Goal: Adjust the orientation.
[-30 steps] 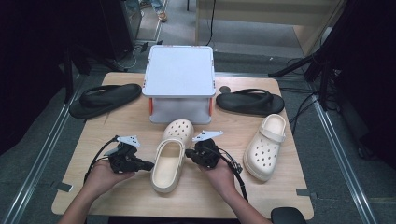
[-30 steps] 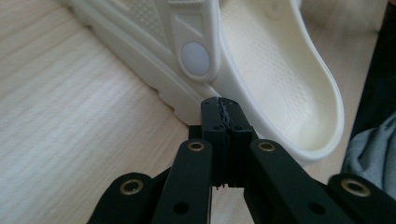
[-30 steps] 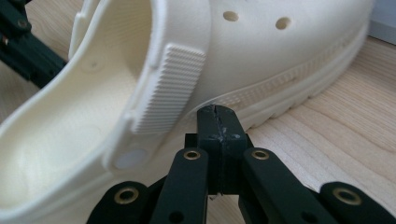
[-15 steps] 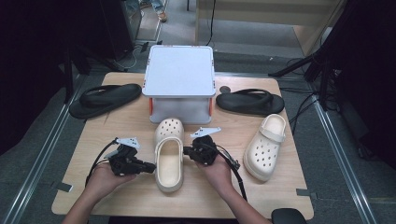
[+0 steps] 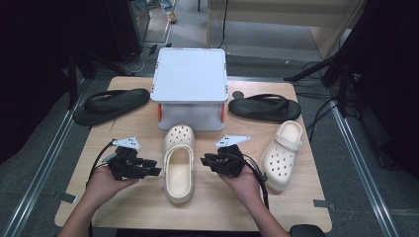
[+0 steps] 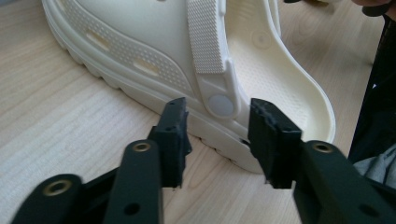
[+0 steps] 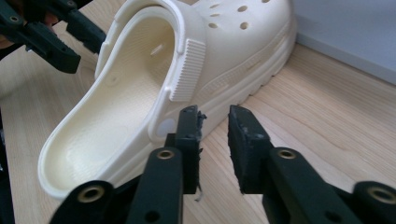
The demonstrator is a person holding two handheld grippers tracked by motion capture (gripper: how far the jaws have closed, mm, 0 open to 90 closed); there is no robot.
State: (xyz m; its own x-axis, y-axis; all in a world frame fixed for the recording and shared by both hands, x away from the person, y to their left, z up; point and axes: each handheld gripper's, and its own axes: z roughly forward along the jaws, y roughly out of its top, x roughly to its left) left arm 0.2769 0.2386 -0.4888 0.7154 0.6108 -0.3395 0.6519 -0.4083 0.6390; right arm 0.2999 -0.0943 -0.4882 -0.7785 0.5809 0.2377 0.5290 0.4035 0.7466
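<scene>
Now the cream clog (image 5: pixel 178 165) lies on the desk (image 5: pixel 148 207) between both tongs, toe near the grey lidded box (image 5: pixel 191 89). Left tongs (image 5: pixel 154 171) and right tongs (image 5: pixel 203 160) have just been opening, spread beside its sides, pinching nothing. Another clog (image 5: pixel 281 154) lies right.

two cream clogs: one (image 5: pixel 178 163) mid-bench, one (image 5: pixel 281 154) to the right. two black flip-flops, left (image 5: pixel 110 104) and right (image 5: pixel 264 107). one white box (image 5: pixel 191 89). two hand-held grippers, left (image 5: pixel 150 171) and right (image 5: pixel 206 160).
</scene>
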